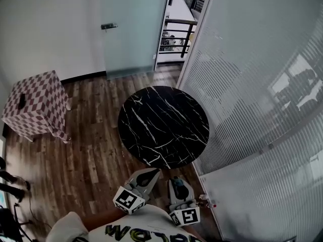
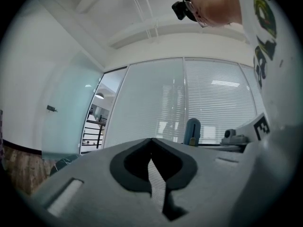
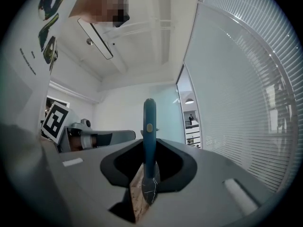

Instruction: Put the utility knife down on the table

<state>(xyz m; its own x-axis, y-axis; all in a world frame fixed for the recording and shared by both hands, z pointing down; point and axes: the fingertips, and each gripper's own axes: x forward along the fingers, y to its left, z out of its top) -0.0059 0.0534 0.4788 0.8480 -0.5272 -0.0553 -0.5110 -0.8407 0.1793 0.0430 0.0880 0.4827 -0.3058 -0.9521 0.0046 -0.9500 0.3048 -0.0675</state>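
Short of the table (image 1: 163, 126), right gripper (image 3: 149, 143) fingers tight on the utility knife (image 3: 149, 119), left gripper (image 2: 152, 143) fingers together.

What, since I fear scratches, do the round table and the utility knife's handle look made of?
The round table is black with white veins, so marble or a marble-look top. The utility knife has a smooth blue handle with a small yellowish button, probably plastic.

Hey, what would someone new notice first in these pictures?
The round black marble table sits in the middle of the head view, with a checkered cube off to its left. Nearer the person, the right tongs clamp a blue knife that stands upright, beside the glass wall with its blinds.
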